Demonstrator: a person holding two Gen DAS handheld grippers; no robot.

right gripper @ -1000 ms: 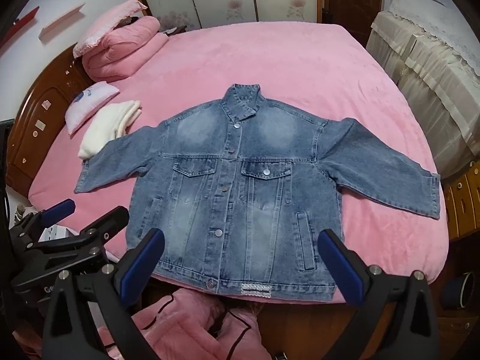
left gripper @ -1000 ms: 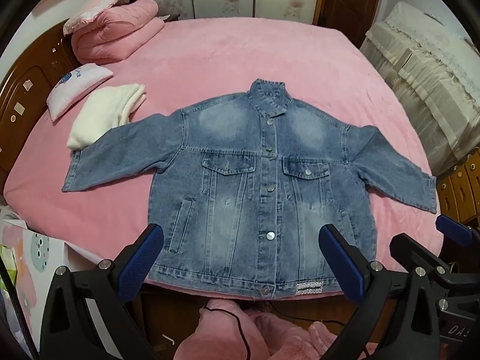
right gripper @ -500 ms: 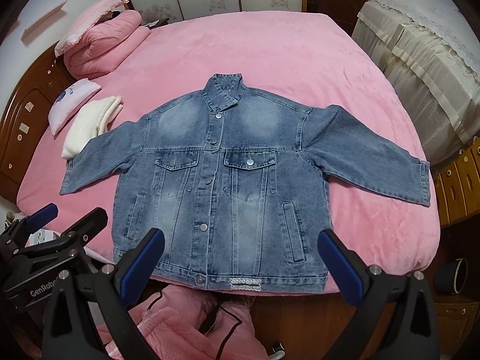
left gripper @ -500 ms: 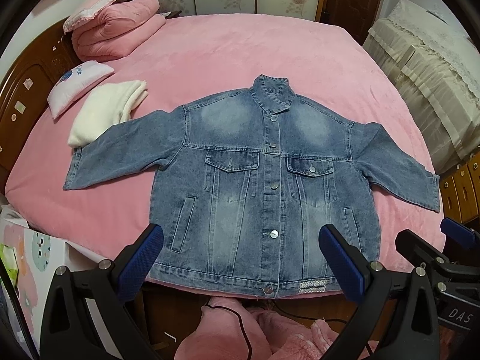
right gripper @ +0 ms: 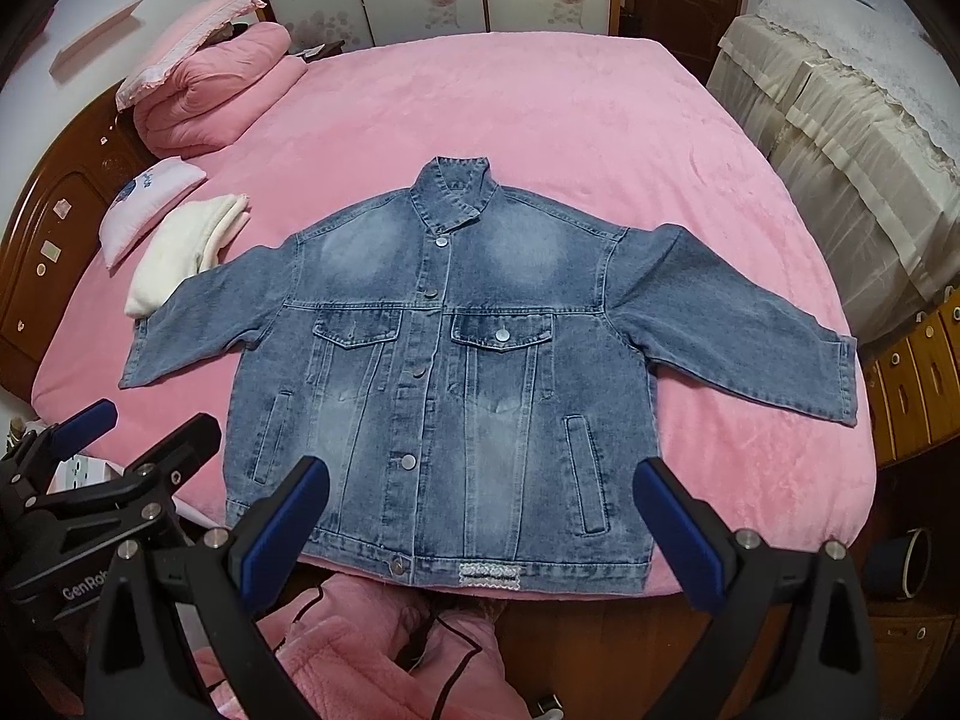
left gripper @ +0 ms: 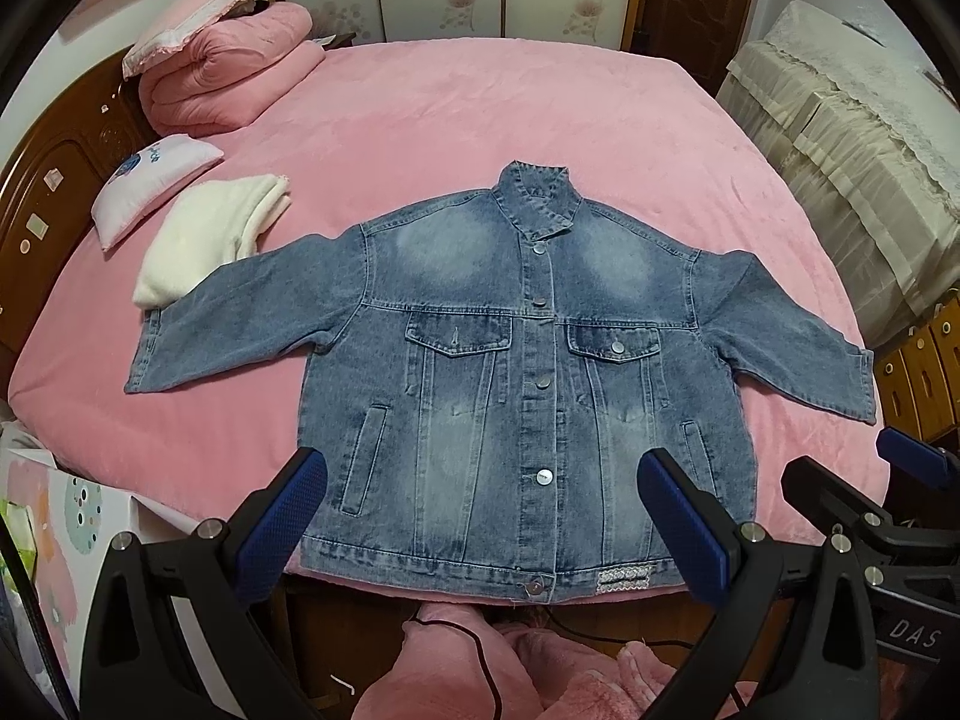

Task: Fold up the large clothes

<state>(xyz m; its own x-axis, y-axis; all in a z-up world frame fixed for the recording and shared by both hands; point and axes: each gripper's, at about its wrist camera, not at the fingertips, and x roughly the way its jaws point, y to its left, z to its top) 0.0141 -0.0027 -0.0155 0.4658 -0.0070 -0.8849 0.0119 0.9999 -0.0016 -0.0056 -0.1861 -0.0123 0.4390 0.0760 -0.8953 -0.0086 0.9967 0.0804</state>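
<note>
On the pink bed point(left gripper: 480, 120), denim jacket point(left gripper: 516, 384) flat, collar pointing away, both hand-held grippers point(left gripper: 480, 516) point(right gripper: 480, 516) apart.

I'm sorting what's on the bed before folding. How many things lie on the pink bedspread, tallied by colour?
Blue: 1, the denim jacket
Cream: 1, the folded cream garment
White: 1, the small printed pillow
Pink: 2, the rolled quilt and the lace-edged pillow on top of it
Total: 5

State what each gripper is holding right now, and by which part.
Nothing is held. The left gripper and right gripper both hang open above the hem of the denim jacket, which lies flat and buttoned on the pink bed.
</note>
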